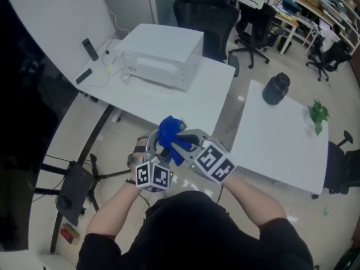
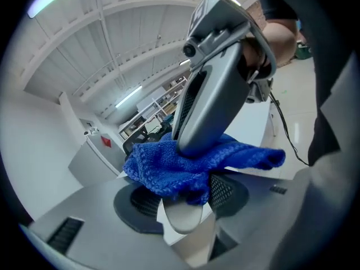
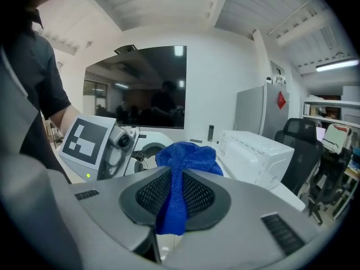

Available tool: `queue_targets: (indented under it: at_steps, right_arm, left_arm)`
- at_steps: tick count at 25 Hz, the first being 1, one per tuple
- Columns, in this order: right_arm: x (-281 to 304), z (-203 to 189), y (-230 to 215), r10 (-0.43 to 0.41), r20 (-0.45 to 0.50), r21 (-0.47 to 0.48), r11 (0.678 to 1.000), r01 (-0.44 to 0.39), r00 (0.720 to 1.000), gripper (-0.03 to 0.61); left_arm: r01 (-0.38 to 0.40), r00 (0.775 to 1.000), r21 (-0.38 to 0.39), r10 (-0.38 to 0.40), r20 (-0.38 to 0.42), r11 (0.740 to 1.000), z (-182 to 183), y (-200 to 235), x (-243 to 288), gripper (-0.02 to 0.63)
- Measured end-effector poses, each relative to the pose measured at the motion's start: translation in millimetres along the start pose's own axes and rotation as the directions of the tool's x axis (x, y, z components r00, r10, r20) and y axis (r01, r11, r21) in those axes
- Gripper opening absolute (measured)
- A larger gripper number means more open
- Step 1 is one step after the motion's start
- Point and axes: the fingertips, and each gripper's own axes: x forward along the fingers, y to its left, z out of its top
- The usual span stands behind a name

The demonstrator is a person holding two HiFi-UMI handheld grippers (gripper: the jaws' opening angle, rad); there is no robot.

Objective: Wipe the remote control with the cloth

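Observation:
In the head view I hold both grippers close together in front of my body, above the floor. The blue knitted cloth (image 1: 169, 133) bunches between them. My right gripper (image 3: 174, 198) is shut on the cloth (image 3: 184, 161), which sticks out past its jaws. My left gripper (image 2: 183, 198) is shut on a pale grey remote control (image 2: 183, 221), of which only the rounded end shows. The cloth (image 2: 169, 170) lies over the remote. The right gripper's grey body (image 2: 216, 94) presses down on the cloth from above. The left gripper's marker cube (image 3: 87, 138) shows beside the cloth.
A white box-shaped appliance (image 1: 160, 55) stands on a white table (image 1: 169, 103) ahead. A second white table (image 1: 281, 145) at right carries a black pot (image 1: 277, 88) and a green plant (image 1: 318, 114). Black office chairs (image 1: 205, 13) stand behind. A dark screen (image 1: 22, 122) and a tripod (image 1: 76, 187) are at left.

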Motion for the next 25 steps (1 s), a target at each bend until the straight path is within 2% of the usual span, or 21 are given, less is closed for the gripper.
queue_targets:
  at_steps: [6, 11, 13, 15, 19, 21, 25]
  right_arm:
    - [10, -3, -10, -0.090, -0.020, 0.026, 0.996, 0.091, 0.996, 0.058]
    - [10, 2, -37, -0.178, -0.011, 0.092, 0.980, 0.179, 0.984, 0.057]
    - [8, 19, -28, -0.167, 0.024, 0.092, 0.982, 0.165, 0.986, 0.057]
    - [13, 37, -5, -0.115, 0.050, 0.062, 0.992, 0.112, 0.992, 0.057]
    - [37, 49, 39, -0.005, 0.032, 0.006, 1.000, 0.005, 0.999, 0.057]
    - [43, 46, 41, -0.005, 0.019, 0.003, 1.000, 0.005, 1.000, 0.058]
    - [38, 37, 22, -0.056, 0.005, 0.029, 0.998, 0.055, 0.998, 0.057]
  left_arm:
    - [0.036, 0.998, 0.050, -0.038, 0.054, 0.998, -11, 4, -31, 0.199]
    - [0.042, 0.996, 0.029, -0.044, 0.077, 0.999, -26, 16, -45, 0.199]
    - [0.043, 0.996, 0.017, -0.044, 0.075, 0.999, -33, 22, -45, 0.199]
    - [0.044, 0.996, 0.016, -0.045, 0.077, 0.999, -37, 25, -42, 0.199]
    - [0.054, 0.993, 0.049, -0.058, 0.107, 0.997, -35, 27, -39, 0.199]
    - [0.056, 0.991, 0.061, -0.063, 0.118, 0.997, -34, 27, -40, 0.199]
    - [0.063, 0.987, 0.079, -0.074, 0.146, 0.995, -32, 25, -47, 0.199]
